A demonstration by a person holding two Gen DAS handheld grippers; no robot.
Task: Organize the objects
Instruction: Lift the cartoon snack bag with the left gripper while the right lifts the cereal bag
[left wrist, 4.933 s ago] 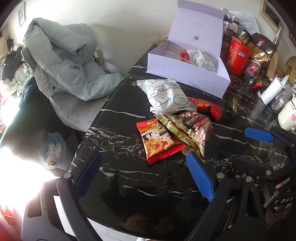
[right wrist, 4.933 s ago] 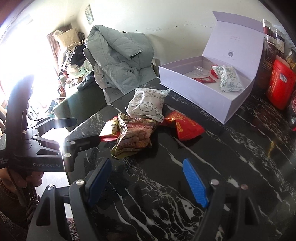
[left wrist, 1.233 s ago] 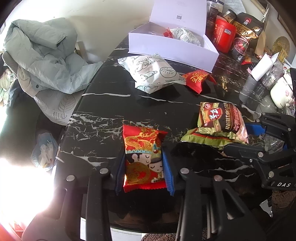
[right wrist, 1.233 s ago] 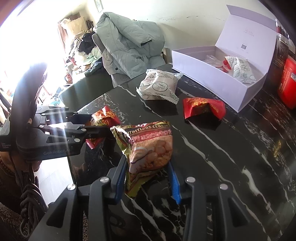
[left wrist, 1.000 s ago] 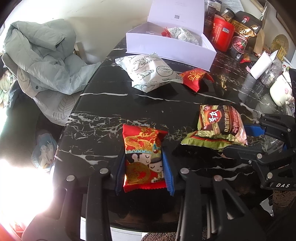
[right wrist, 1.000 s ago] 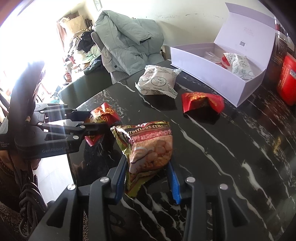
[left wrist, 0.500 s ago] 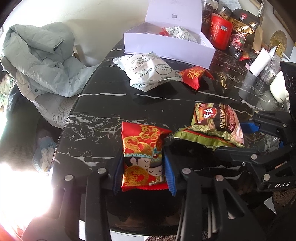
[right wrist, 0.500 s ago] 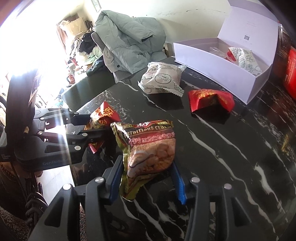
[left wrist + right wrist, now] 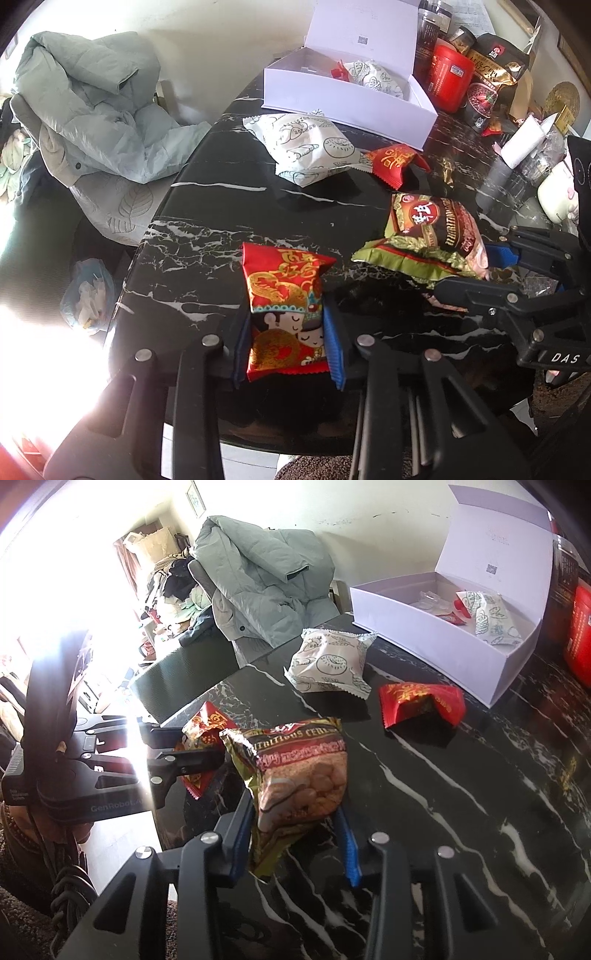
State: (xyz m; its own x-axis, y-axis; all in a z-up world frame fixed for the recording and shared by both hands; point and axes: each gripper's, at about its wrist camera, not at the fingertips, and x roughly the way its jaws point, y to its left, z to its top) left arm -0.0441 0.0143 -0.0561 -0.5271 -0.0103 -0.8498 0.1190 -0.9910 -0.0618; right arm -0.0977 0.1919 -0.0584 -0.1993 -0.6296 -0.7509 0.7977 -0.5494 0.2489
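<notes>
"DAS" in white letters shows on the black body of the right gripper [image 9: 476, 271] in the left wrist view – and over in the right wrist view "GenRobot" stands on the dark housing of the left gripper [image 9: 207, 755]. The green-edged cereal packet [image 9: 303, 775] reads "NUTRITIOUS CEREAL" along its top band, part of it creased. Gold Chinese characters sit on the red cartoon packet [image 9: 286, 306] and the small red packet [image 9: 393, 160] – too stylised to read here. A small printed code square marks the white box lid [image 9: 364, 33]
</notes>
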